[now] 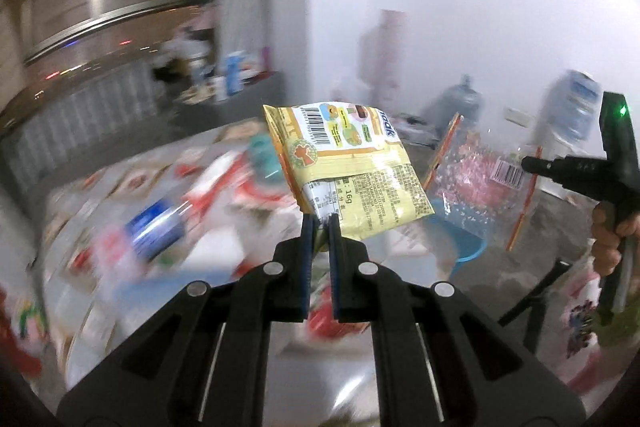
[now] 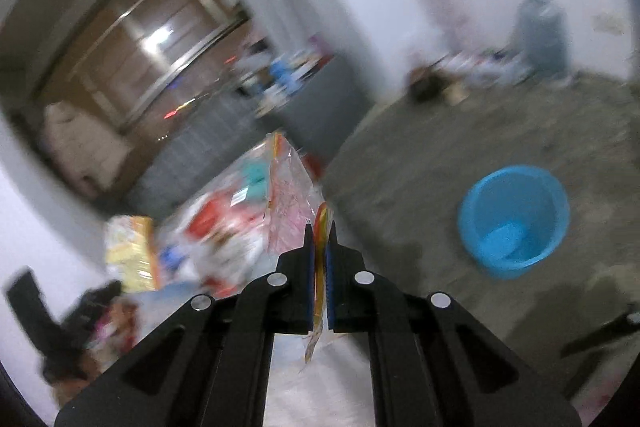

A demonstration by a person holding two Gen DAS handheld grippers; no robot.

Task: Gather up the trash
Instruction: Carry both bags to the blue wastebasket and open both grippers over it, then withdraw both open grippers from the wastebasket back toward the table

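Observation:
My left gripper [image 1: 321,221] is shut on a yellow snack wrapper [image 1: 352,163] and holds it up above the cluttered table [image 1: 132,211]. My right gripper [image 2: 320,233] is shut on a clear plastic bag with pink print and orange edges [image 2: 287,203]. That bag also shows in the left wrist view [image 1: 476,183], held up by the right gripper [image 1: 532,165] at the right. A blue plastic basin [image 2: 516,219] stands on the floor, right of the right gripper; its rim shows behind the wrapper in the left wrist view [image 1: 468,247].
The table carries several blurred wrappers and packets, among them a blue one [image 1: 158,227] and a yellow one [image 2: 132,251]. Grey concrete floor [image 2: 460,131] lies around the basin. More clutter and a large water bottle [image 2: 540,27] sit by the far white wall.

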